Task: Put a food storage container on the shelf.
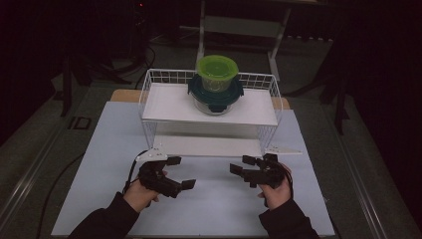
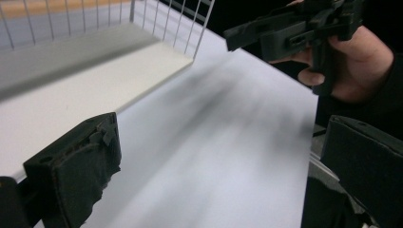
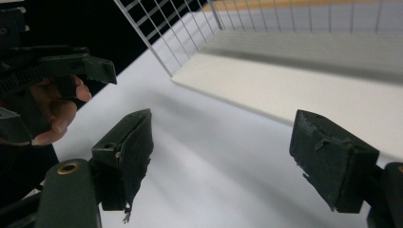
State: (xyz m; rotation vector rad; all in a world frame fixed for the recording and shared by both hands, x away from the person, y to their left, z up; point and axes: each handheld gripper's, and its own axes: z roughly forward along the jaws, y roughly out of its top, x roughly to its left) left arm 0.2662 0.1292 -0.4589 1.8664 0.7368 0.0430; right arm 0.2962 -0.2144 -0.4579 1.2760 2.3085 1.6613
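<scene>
Both grippers are held low over the white table [image 1: 99, 164], just in front of the wire rack [image 1: 149, 94]: the left gripper [image 1: 180, 173] is spread wide with nothing between the jaws, and the right gripper [image 1: 241, 165] is spread just as wide and empty too. A stack of containers is parked on the rack's upper shelf [image 1: 164, 104], a green-lidded tub [image 1: 217, 72] sat on top of a dark teal-lidded glass bowl [image 1: 215, 95], well apart from either gripper. From the left gripper view, the other hand [image 2: 366, 61] is seen across the table.

table [image 2: 223, 156]: surface motion-blurred | glass container [image 1: 215, 102]: contents unreadable | floor [image 1: 30, 149]: dim
</scene>
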